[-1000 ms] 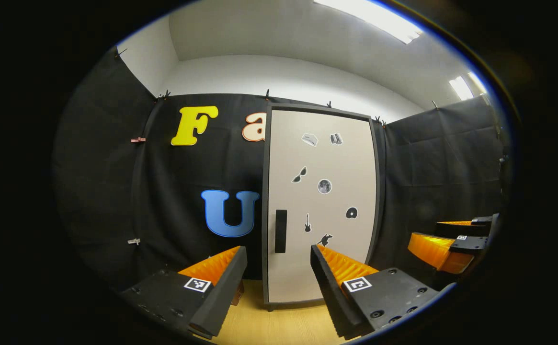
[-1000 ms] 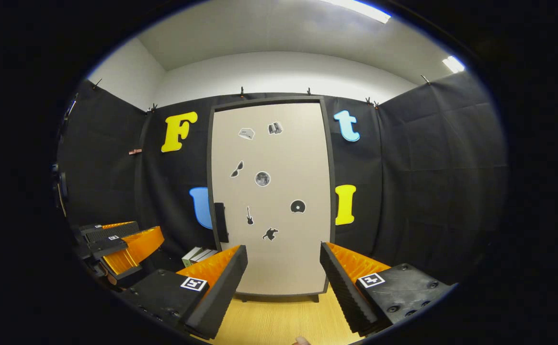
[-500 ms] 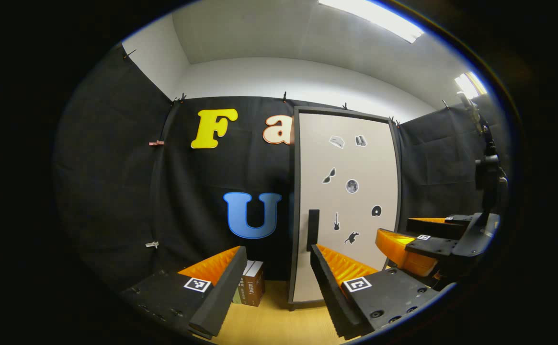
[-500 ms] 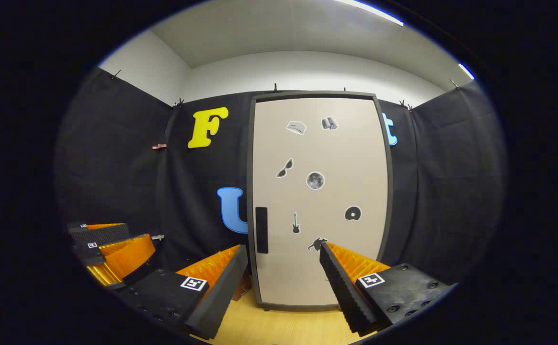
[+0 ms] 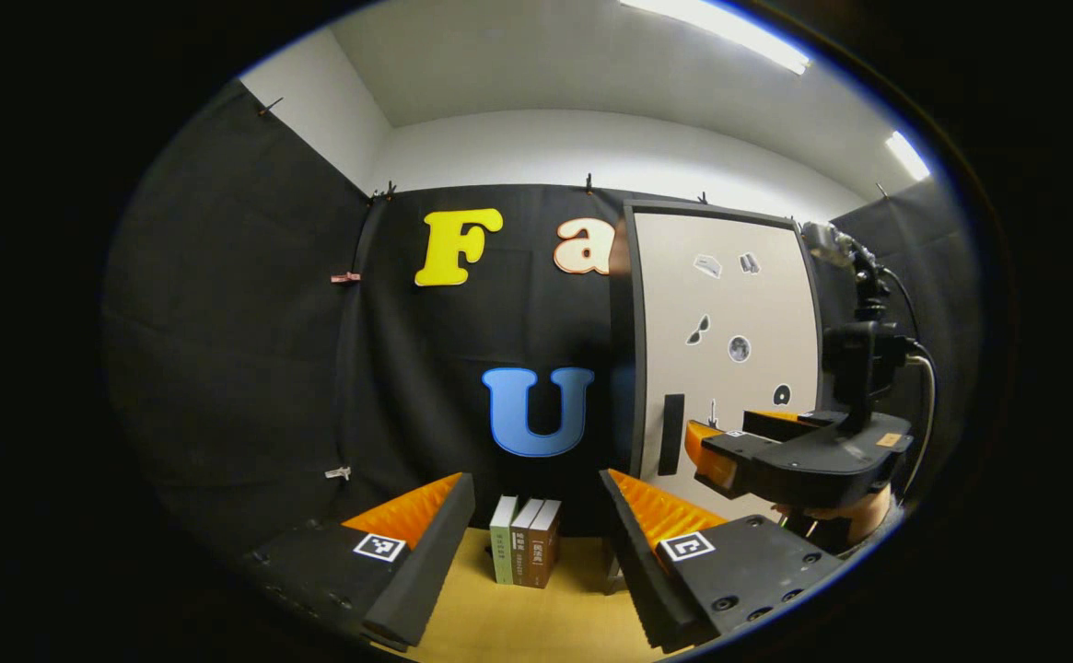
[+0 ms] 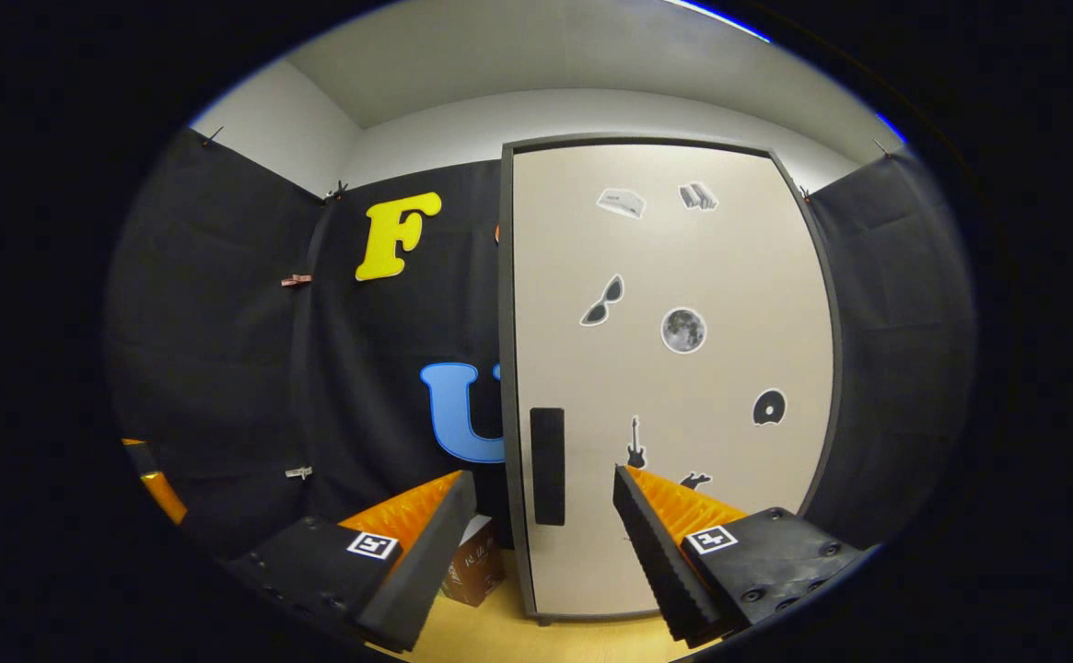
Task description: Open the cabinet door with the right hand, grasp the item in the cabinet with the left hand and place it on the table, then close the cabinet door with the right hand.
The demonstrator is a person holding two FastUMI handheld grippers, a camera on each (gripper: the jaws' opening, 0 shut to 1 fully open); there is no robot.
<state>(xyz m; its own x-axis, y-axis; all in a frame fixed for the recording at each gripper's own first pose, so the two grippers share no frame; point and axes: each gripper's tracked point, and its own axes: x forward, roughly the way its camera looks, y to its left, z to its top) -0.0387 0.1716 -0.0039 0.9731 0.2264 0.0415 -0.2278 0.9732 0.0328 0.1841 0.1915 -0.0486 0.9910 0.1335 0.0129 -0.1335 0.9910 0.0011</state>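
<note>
table [image 5: 536, 617], cabinet door [image 6: 674, 368] nearer, books [image 5: 525, 552] revealed

We see open tabletop [image 5: 536, 626] between us and the upright books [image 5: 525, 552] far left, while the closed cabinet door [image 6: 674, 368] and its handle [image 6: 547, 465] block the right.

black cloth walls [image 5: 250, 350] are hung around the booth, clipped along their top edge. a white wall [image 5: 591, 147] and ceiling are seen above, lit by strip lights [image 5: 711, 28] at upper right. a light wooden tabletop [image 5: 536, 626] is seen at the bottom.
</note>
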